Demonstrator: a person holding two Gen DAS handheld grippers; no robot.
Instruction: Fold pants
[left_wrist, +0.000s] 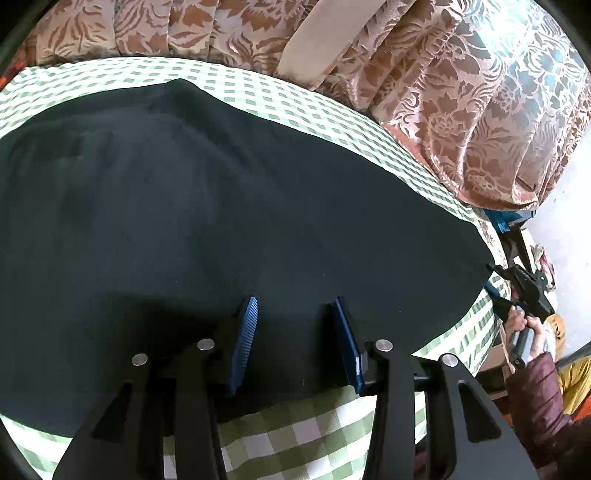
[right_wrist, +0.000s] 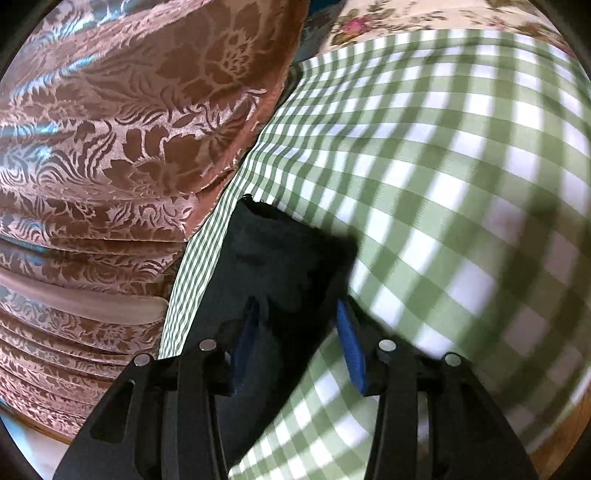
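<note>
Black pants (left_wrist: 207, 221) lie spread flat on a green-and-white checked cloth (left_wrist: 303, 435). My left gripper (left_wrist: 295, 306) is open, its blue pads standing apart just over the near edge of the pants. My right gripper (right_wrist: 297, 306) is open over a corner of the pants (right_wrist: 280, 258), with the fabric lying between its pads; this view is blurred. The right gripper also shows at the far right of the left wrist view (left_wrist: 517, 284), held in a hand at the end of the pants.
A brown floral curtain (left_wrist: 443, 110) hangs along the far side of the checked surface and shows in the right wrist view (right_wrist: 110, 147). A floral cloth (right_wrist: 406, 14) lies beyond the checked cloth (right_wrist: 443, 184). A blue-and-black object (left_wrist: 509, 221) stands by the right edge.
</note>
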